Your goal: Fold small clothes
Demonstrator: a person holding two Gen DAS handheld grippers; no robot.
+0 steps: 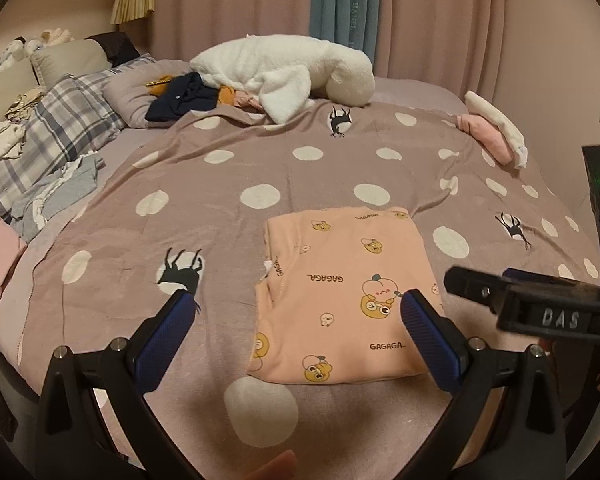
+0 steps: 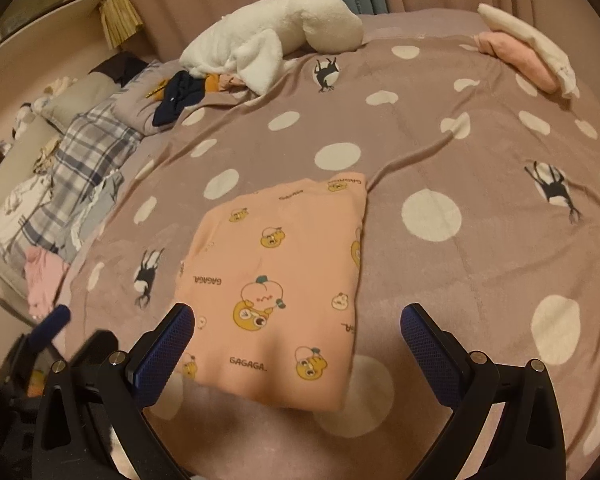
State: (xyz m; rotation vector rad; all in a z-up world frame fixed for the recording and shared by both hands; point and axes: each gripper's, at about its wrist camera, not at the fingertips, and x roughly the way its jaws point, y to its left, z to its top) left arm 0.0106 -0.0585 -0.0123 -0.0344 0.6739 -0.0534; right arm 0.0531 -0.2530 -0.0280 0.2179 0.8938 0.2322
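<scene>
While the bed (image 2: 480,240) is lying wide under its spotted blanket (image 1: 220,184), the peach shirt (image 2: 284,280) is sitting near the front edge, already folded into a neat rectangle, with a heap of other clothes (image 1: 188,96) waiting far back by the white fleece (image 1: 284,68). Both tongs are hanging above it with nothing between them: the left tongs (image 1: 296,312) are standing wide apart over the shirt's left edge, and the right tongs (image 2: 298,328) are gaping just as wide over its near half. I'd judge this fold is finishing, so pressing the layers flat or moving it aside squarely would be keeping it tidy.
</scene>
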